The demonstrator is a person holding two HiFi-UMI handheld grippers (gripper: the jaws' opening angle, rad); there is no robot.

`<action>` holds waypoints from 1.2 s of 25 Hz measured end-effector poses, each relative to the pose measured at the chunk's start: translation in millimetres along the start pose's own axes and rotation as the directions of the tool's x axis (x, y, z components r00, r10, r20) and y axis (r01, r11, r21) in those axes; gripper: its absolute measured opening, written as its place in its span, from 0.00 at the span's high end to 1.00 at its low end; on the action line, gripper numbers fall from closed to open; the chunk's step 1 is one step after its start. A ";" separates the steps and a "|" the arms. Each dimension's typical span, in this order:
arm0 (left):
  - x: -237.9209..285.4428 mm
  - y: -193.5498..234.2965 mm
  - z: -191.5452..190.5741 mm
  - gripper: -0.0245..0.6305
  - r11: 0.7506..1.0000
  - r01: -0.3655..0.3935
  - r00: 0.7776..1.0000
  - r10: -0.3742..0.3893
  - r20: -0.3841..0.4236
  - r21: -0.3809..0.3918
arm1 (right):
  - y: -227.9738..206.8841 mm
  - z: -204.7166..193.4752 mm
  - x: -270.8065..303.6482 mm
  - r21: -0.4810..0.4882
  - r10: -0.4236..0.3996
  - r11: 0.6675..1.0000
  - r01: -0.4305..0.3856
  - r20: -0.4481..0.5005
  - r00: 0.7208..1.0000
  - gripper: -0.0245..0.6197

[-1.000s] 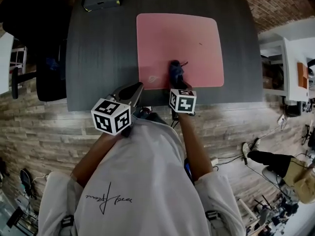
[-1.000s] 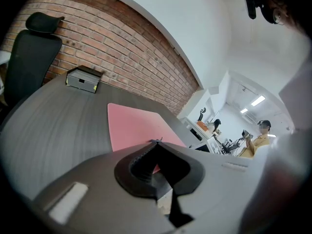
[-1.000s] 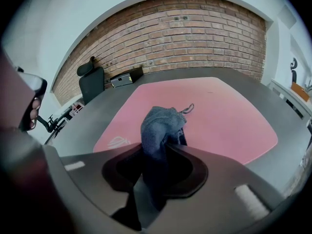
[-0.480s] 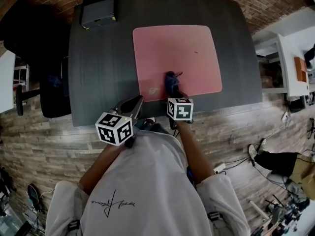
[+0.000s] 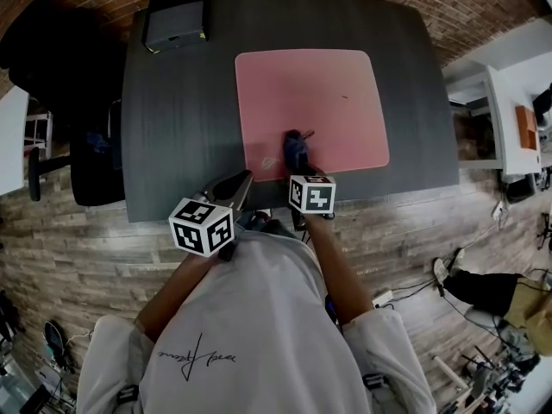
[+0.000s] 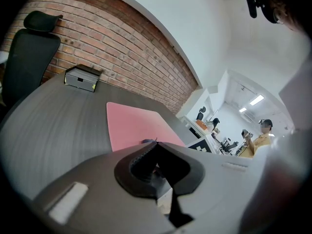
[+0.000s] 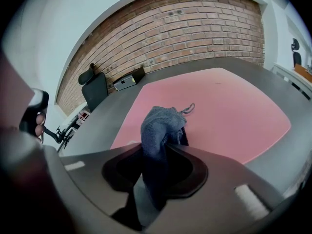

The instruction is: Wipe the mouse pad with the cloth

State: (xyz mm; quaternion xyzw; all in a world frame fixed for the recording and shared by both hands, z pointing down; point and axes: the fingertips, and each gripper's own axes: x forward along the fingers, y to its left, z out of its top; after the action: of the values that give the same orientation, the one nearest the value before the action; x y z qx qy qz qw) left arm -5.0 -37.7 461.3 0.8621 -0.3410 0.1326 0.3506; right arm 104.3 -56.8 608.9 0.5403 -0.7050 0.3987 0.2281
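A pink mouse pad point(image 5: 310, 106) lies on the dark grey desk point(image 5: 172, 110). My right gripper point(image 5: 297, 158) is shut on a dark blue cloth point(image 5: 295, 145), which rests on the pad's near edge. In the right gripper view the cloth point(image 7: 161, 128) bunches up between the jaws over the pink pad point(image 7: 229, 111). My left gripper point(image 5: 237, 182) hovers at the desk's near edge, left of the pad, with its jaws closed together and nothing in them; its own view shows the pad point(image 6: 134, 128) ahead.
A small black box point(image 5: 175, 15) sits at the desk's far left corner. A black office chair point(image 5: 90, 145) stands left of the desk, against a brick wall point(image 6: 122, 48). White shelving point(image 5: 509, 128) stands to the right. The floor is wood plank.
The right gripper has drawn the cloth a little left and toward the pad's near edge. The left gripper has stayed about where it was.
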 end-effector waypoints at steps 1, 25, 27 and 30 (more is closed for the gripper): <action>0.0 0.7 0.3 0.95 1.000 -0.001 1.000 0.001 0.000 -0.001 | 1.3 0.4 0.7 -0.004 0.002 1.000 -0.002 -0.001 1.000 0.79; 1.7 8.9 1.0 0.95 0.999 -0.029 1.000 0.029 0.003 -0.029 | 42.5 3.8 19.5 -0.052 0.093 0.994 -0.095 -0.041 0.995 0.79; 2.1 10.3 1.9 0.95 0.999 -0.032 0.999 0.033 0.004 -0.031 | 45.1 4.8 21.3 -0.055 0.102 0.993 -0.105 -0.044 0.994 0.79; 2.9 11.9 3.2 0.95 0.999 -0.039 0.999 0.040 0.008 -0.036 | 47.9 6.0 23.5 -0.059 0.118 0.991 -0.121 -0.051 0.992 0.79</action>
State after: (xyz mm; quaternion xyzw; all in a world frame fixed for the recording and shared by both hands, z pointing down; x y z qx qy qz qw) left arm -11.0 -47.6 466.5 0.8493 -0.3618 0.1296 0.3618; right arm 52.4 -70.6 608.0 0.4801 -0.7426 0.4022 0.2374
